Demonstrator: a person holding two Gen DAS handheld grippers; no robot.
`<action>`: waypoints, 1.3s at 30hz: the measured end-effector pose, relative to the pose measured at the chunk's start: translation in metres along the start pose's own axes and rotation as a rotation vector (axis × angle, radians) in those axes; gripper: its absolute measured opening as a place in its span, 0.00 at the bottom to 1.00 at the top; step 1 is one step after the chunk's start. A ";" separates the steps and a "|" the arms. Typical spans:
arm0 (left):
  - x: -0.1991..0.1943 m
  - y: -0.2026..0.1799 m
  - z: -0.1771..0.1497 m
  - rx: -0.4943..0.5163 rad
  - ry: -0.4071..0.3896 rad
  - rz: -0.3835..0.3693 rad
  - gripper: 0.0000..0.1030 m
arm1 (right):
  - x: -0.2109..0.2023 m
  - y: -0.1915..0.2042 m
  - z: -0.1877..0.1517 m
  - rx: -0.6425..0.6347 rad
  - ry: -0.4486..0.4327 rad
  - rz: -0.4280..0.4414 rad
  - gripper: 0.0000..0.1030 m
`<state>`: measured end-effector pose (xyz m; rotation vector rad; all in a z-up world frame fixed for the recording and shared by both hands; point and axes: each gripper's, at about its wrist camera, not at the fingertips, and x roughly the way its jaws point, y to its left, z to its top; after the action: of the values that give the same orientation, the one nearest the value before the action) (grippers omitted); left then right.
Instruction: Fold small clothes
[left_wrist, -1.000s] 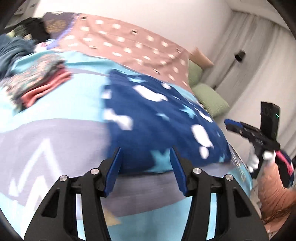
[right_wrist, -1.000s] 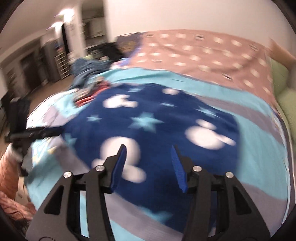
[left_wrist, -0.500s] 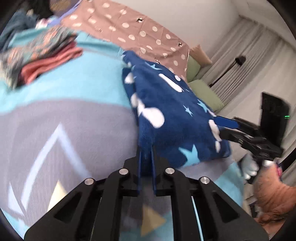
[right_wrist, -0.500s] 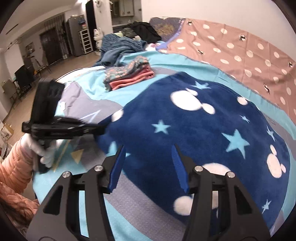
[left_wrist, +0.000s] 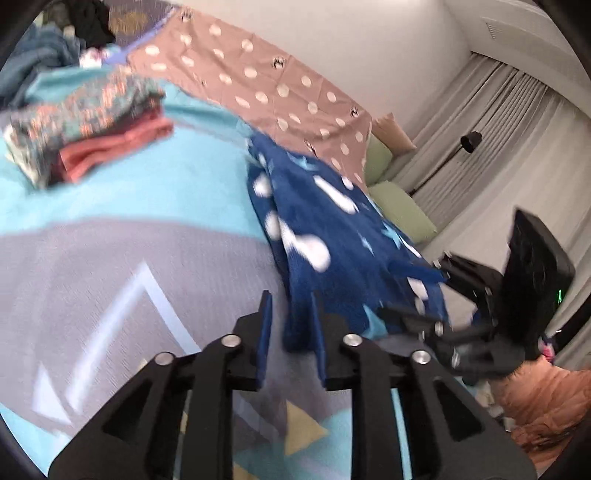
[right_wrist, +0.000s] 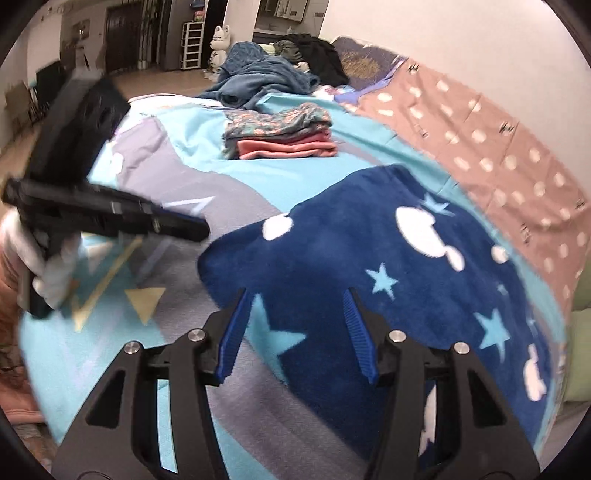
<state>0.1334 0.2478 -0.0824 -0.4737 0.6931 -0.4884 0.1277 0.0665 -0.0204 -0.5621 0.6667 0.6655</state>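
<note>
Fleece blanket (right_wrist: 388, 266), navy with stars, is lying on the bed (right_wrist: 221, 184) beside the folded clothes stack (right_wrist: 280, 133), its corner sitting between the left gripper (left_wrist: 290, 325)'s just-reopening jaws, while the right gripper (right_wrist: 295, 332) is hovering half open, empty.

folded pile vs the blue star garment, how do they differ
The folded pile is a compact stack of floral and coral pieces; the blue star garment is one navy piece with white shapes, lying spread out. The pile sits farther back, clear of both grippers; the garment lies right ahead of them. Both rest on the bedspread.
</note>
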 end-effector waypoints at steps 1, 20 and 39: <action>0.001 -0.001 0.008 0.017 -0.006 -0.002 0.26 | -0.001 0.005 0.000 -0.014 -0.009 -0.016 0.52; 0.033 0.043 0.028 -0.107 0.031 -0.030 0.41 | 0.047 0.092 -0.010 -0.451 -0.028 -0.351 0.60; 0.101 0.069 0.074 -0.312 0.194 -0.322 0.59 | 0.025 0.046 0.038 -0.174 -0.114 -0.151 0.16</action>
<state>0.2707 0.2629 -0.1202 -0.8472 0.8904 -0.7394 0.1243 0.1308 -0.0253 -0.7230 0.4572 0.6119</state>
